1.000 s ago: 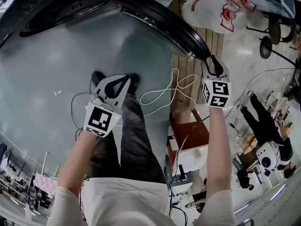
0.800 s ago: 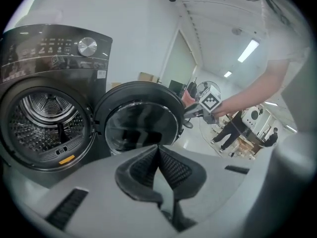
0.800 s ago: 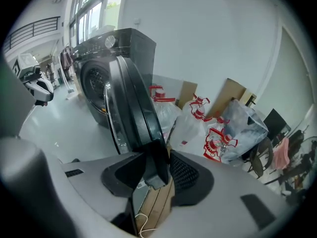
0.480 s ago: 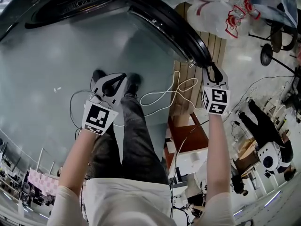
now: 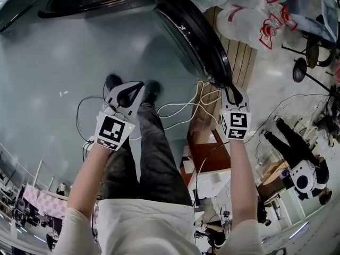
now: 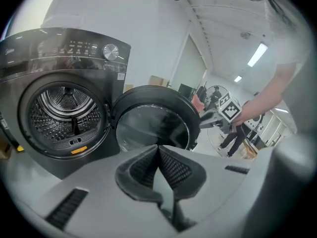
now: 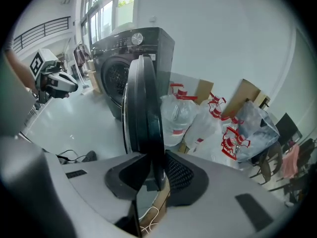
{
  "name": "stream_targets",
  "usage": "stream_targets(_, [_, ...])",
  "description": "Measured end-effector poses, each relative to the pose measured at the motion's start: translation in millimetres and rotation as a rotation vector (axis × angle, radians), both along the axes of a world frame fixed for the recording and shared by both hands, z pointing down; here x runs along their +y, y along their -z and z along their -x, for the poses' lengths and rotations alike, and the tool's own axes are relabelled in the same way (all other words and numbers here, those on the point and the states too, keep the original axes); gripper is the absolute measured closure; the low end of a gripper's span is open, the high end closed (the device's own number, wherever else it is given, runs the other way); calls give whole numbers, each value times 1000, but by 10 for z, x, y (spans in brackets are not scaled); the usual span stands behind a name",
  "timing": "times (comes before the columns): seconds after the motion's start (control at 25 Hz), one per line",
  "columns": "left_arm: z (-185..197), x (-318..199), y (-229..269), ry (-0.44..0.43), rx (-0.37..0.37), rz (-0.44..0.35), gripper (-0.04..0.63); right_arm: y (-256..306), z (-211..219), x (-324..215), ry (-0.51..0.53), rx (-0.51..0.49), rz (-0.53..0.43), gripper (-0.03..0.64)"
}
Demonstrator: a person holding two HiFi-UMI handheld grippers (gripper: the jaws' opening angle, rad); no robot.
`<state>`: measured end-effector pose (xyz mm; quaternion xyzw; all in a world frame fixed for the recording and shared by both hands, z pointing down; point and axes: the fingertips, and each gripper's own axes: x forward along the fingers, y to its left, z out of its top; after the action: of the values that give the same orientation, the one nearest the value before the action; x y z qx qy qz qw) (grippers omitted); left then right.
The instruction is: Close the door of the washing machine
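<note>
The dark grey washing machine (image 6: 67,110) stands with its drum open. Its round door (image 7: 143,108) is swung out and is seen edge-on in the right gripper view. My right gripper (image 7: 156,175) has that door's rim between its jaws, which are closing and touch it on both sides. In the head view the right gripper (image 5: 229,89) sits at the outer end of the door (image 5: 196,36). My left gripper (image 5: 127,92) hangs over the grey floor, away from the door. Its jaws meet with nothing between them (image 6: 159,155).
Clear plastic bags with red print (image 7: 198,123) lie behind the door beside cardboard boxes. White and black cables (image 5: 180,108) trail on the floor by my feet. A wooden pallet (image 5: 239,57) lies under the door's end. A person (image 5: 289,142) stands at the right.
My right gripper has moved left in the head view, and the door's outer end has swung with it. Its jaws have narrowed onto the rim. The left gripper has shifted slightly.
</note>
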<state>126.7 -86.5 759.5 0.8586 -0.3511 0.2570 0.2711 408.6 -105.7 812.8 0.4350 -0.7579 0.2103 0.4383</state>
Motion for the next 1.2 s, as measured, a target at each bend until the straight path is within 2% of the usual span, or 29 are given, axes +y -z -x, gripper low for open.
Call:
stream_targets(0.28, [193,164,-5,24,-3,9,586,-18,389,297,4,-35,28,512])
stream_targets(0.56, [423,331,-28,33,-6,19,586,-50,936,654,97,-61,83,515])
stream_targets(0.76, [604,381,-82,31,-11,21,586,-91,1373,875,126,-106,128,503])
stream_targets(0.92, [826,445,-111,39,-15,24,586,-115,1776,1051,149,-135,163,482])
stream_targets(1.2, [1357,563,-118,83,-27,33,586,-83,2546,1171,131,-222,202,446])
